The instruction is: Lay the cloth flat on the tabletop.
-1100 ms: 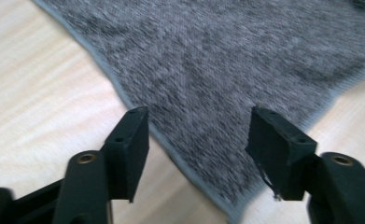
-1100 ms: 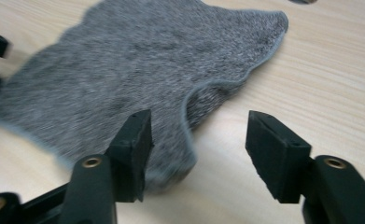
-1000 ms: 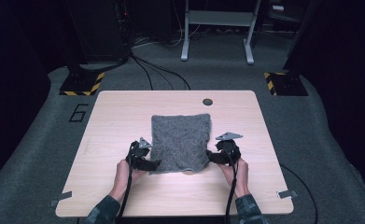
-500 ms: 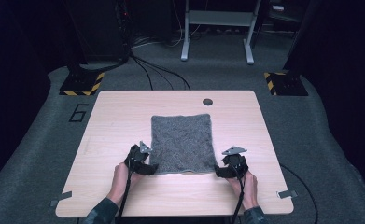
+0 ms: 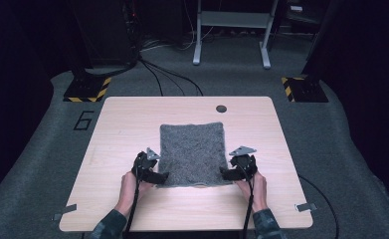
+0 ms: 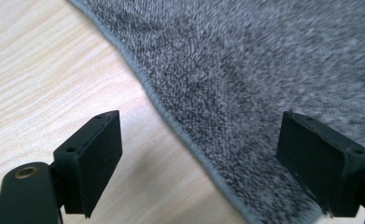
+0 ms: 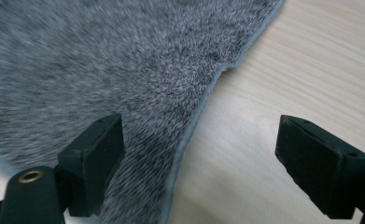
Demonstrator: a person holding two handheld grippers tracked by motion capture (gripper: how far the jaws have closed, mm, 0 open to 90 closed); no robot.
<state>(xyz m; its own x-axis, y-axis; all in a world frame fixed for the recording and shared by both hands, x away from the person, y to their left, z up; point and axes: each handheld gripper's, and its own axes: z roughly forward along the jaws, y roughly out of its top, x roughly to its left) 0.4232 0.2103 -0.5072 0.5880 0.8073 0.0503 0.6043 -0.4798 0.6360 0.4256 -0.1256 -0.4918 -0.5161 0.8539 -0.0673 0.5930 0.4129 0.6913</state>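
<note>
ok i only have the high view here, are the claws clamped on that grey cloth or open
Observer: Both are open. The left gripper view shows the left claw with its jaws wide apart, having just been opening, and the grey cloth lying flat between them, not pinched.
Operator: and the right one
Observer: Same. In the right gripper view the right claw has just been opening too; the cloth's edge runs between its jaws without either pad pressing on it.
Operator: is the cloth edge lifted anywhere
Observer: Not in the close views; its hemmed edge lies on the wooden table, with a slight wave in its line.
</note>
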